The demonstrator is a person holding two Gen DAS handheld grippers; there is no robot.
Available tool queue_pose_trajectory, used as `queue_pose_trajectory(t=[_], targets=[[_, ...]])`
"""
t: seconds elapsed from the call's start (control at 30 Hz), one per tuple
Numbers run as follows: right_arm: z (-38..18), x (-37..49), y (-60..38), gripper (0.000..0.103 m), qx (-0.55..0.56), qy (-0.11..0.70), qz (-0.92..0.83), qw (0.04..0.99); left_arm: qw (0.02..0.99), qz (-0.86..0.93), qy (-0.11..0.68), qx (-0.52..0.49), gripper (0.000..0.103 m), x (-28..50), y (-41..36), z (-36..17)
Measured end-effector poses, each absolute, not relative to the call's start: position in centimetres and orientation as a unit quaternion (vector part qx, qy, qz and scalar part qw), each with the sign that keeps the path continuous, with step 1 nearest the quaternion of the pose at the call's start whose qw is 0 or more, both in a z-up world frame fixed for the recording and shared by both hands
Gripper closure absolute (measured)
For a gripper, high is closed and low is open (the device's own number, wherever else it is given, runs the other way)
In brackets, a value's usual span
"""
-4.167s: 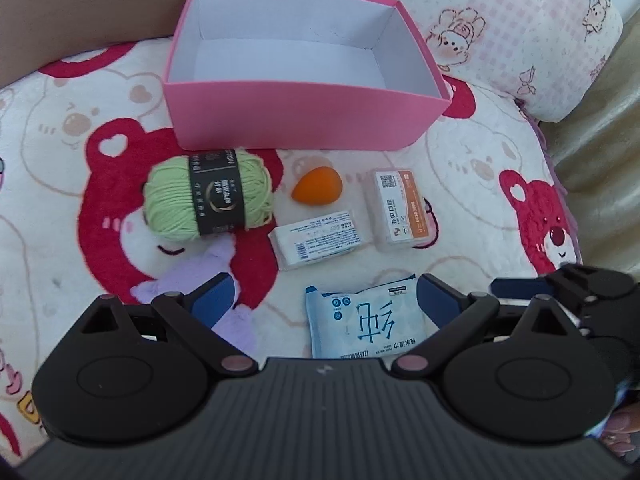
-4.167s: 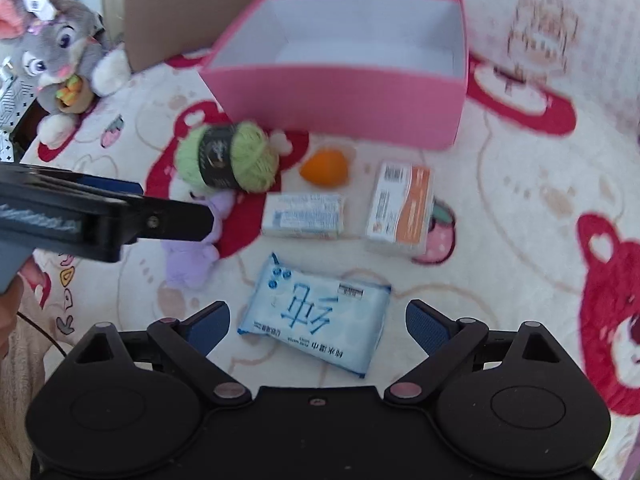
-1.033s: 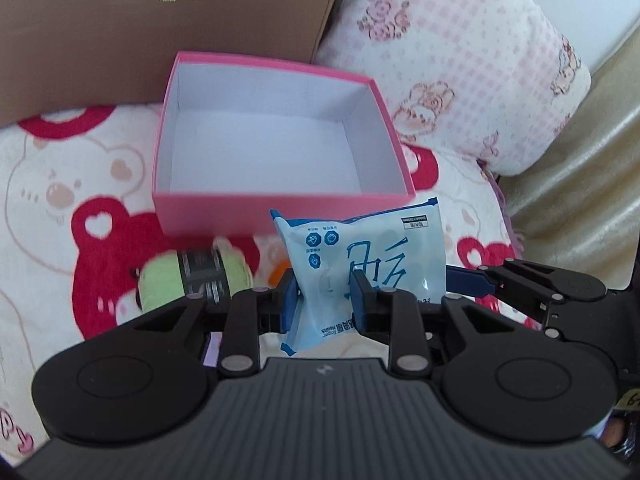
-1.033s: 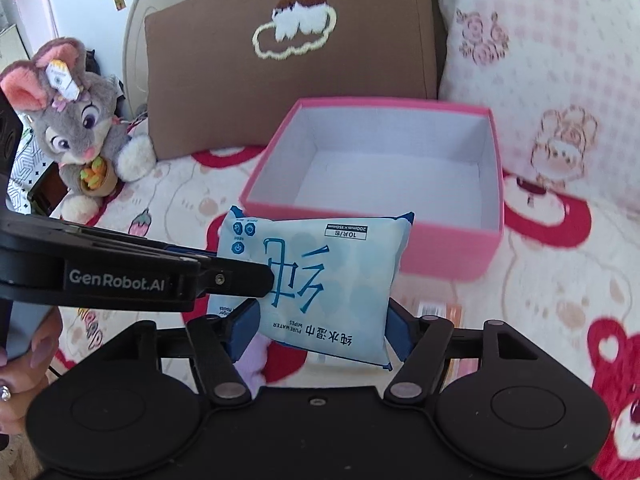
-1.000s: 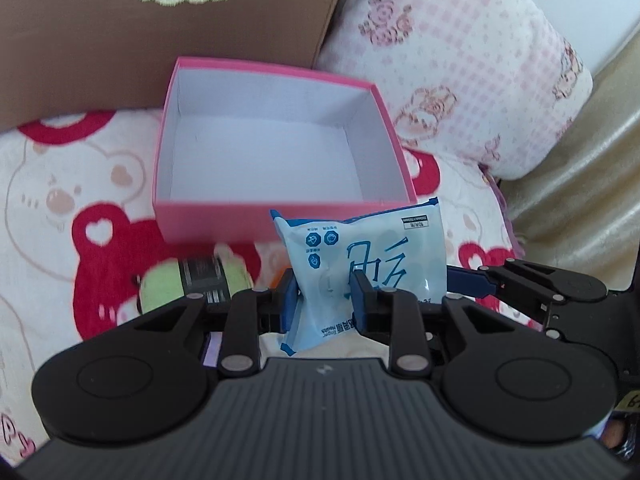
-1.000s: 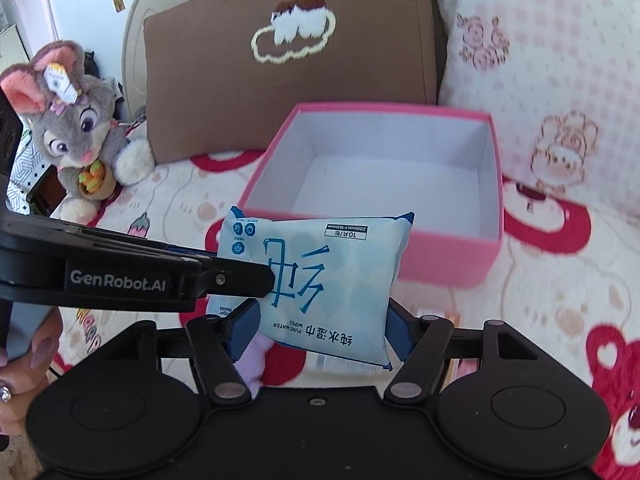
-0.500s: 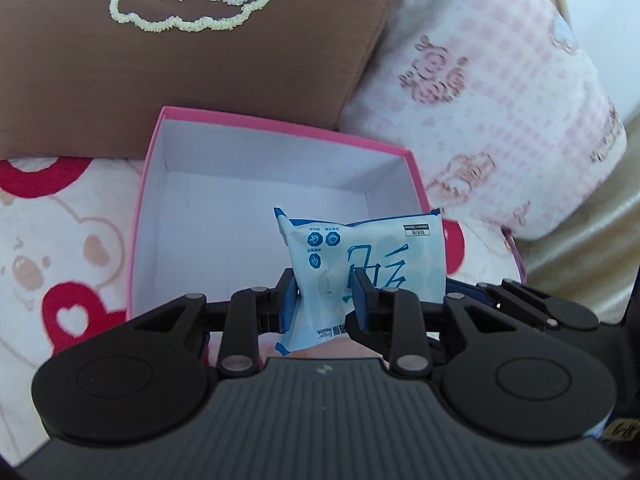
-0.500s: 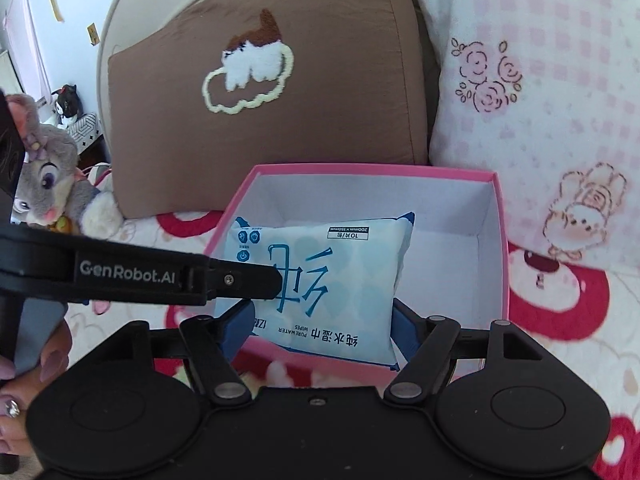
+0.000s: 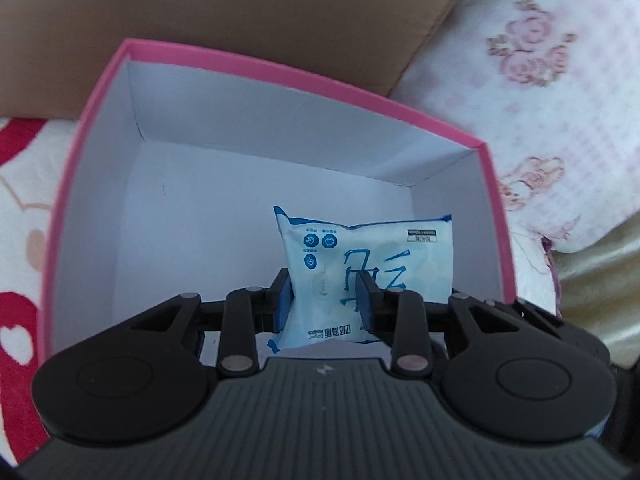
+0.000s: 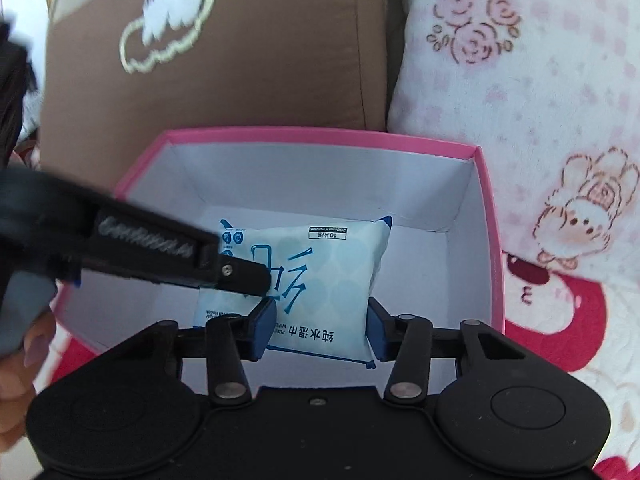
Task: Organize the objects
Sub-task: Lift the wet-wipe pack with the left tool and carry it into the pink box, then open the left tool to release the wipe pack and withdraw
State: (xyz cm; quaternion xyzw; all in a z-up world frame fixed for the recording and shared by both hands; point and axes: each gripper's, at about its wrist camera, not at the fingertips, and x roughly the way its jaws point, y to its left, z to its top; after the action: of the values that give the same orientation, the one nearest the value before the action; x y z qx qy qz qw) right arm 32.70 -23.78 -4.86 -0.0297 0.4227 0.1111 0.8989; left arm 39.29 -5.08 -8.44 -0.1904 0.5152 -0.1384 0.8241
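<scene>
Both grippers hold the wipes pack [image 10: 316, 276] inside the pink box [image 10: 490, 248]: left gripper [image 9: 323, 294] easing open around it, right gripper [image 10: 318, 322] closing on its sides. Release is still to come, and I'd guess more things remain to be put away.

The wipes pack [image 9: 368, 268] has its lower edge hidden behind the left gripper [image 9: 324, 298] body at lower centre. In the right wrist view, the left gripper's arm [image 10: 132, 248] crosses from the left, motion-blurred, its lettering unreadable, covering the pack's left end. The pink box [image 10: 490, 240] near wall is hidden below. Small print on the pack is illegible. A hand [image 10: 20, 360] is cut off at the lower left edge.
</scene>
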Motion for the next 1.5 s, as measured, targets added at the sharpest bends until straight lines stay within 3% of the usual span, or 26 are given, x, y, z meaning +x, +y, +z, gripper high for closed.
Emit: queue_pose_trajectory(t=[0.2,0.43,0.5,0.57,1.13,1.43,1.5], targets=[[-5.5,34.9,-23.5,0.054,-0.064,0.448,0.098,0.887,0.804,-0.121,0.538,-0.222,0.07,41.4,-5.3,-10.3],[-6.3,35.4,-22.9,0.054,-0.101,0.448,0.095,0.883,0.809,-0.109,0.545,-0.191,0.07,42.5,-6.5,-10.9],[-6.1,35.2,-22.6,0.064,-0.122,0.43,0.089,0.89,0.807,-0.104,0.548,-0.196,0.071,42.8,-6.4,-11.3],[-6.1,35.2,-22.7,0.066,-0.127,0.43,0.086,0.89,0.803,-0.102,0.553,-0.197,0.073,43.0,-6.5,-11.8],[-6.7,34.8,-23.4,0.063,-0.179,0.416,0.035,0.891,0.805,-0.097,0.548,-0.205,0.079,42.9,-8.2,-12.3],[-5.5,34.6,-26.2,0.063,-0.105,0.419,0.044,0.901,0.809,-0.092,0.544,-0.204,0.079,42.4,-8.2,-12.1],[-4.9,34.3,-27.1,0.056,-0.069,0.416,0.06,0.905,0.813,-0.091,0.54,-0.196,0.08,42.1,-8.1,-11.9]])
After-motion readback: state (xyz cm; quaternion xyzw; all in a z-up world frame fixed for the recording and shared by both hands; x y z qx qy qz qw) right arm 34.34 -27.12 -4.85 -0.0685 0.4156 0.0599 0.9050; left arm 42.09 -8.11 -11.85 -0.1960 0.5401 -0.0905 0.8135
